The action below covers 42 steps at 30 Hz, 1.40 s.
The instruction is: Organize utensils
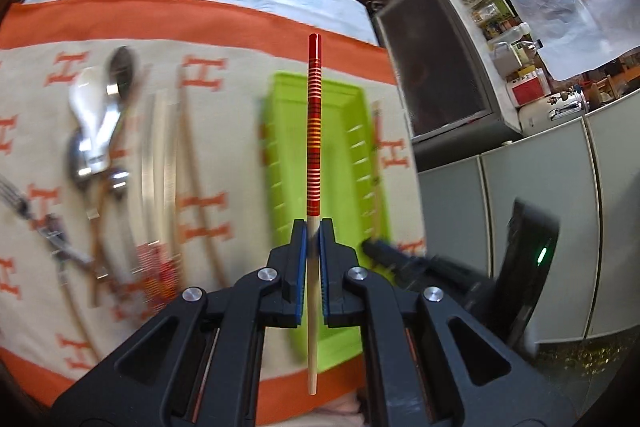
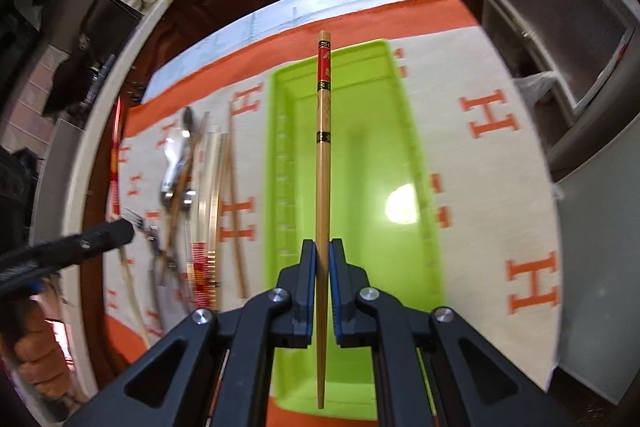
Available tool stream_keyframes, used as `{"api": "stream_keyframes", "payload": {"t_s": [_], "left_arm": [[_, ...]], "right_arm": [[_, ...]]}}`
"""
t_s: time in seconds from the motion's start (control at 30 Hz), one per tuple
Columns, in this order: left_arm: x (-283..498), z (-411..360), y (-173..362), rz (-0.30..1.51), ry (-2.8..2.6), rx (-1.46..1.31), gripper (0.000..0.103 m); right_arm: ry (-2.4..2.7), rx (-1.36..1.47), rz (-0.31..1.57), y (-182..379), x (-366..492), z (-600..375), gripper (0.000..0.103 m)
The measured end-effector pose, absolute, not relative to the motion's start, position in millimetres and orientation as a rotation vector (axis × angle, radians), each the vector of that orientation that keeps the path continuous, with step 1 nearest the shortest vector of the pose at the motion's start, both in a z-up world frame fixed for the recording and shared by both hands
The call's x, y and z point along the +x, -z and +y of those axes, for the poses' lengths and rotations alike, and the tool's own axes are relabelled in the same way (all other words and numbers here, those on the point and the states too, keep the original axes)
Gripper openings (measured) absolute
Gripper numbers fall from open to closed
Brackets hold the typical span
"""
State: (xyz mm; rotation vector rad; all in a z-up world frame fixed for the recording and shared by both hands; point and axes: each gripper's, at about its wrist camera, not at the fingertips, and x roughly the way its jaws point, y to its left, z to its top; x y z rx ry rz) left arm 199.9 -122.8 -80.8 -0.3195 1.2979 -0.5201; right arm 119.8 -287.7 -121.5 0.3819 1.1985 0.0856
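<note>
Right wrist view shows my right gripper (image 2: pixel 322 251) clamped on a wooden chopstick (image 2: pixel 322 187) above the green tray (image 2: pixel 424 187), which looks empty, so I judge sorting barely begun. My left gripper (image 1: pixel 313 231) pinches a red-striped chopstick (image 1: pixel 313 131) over the tray; spoons (image 1: pixel 100 123), fork (image 1: pixel 24 203) and loose chopsticks (image 1: pixel 172 163) lie unsorted on the cloth (image 1: pixel 224 155).
</note>
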Motion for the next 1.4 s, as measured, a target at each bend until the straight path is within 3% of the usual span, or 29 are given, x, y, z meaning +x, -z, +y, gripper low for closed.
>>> {"api": "stream_keyframes", "payload": {"t_s": [0.37,1.0,1.03,1.07,1.13,1.2,1.27,1.4], "left_arm": [[213,-186,182,1.440,0.429,-0.203,0.004],[186,-173,171,1.456,0.442,-0.097,0.007],[183,-171,166,1.450,0.448,-0.092,0.010],[181,-169,161,1.440,0.446,-0.083,0.022],[174,-164,151,1.417,0.470,-0.088,0.033],[167,-158,143,1.404,0.487,-0.090,0.034],[158,-152,134,1.373,0.450,-0.041,0.051],[145,-127,116,1.285,0.395,0.006,0.054]], "right_arm": [[-0.104,0.391,1.275,164,108,-304,0.007],[-0.072,0.388,1.167,155,100,-281,0.006],[-0.057,0.382,1.161,154,101,-282,0.007],[-0.053,0.379,1.164,153,101,-282,0.007],[-0.056,0.379,1.168,151,102,-281,0.009],[-0.053,0.358,1.174,148,100,-277,0.010],[-0.035,0.327,1.174,143,96,-272,0.013],[-0.026,0.300,1.165,134,85,-263,0.022]]}}
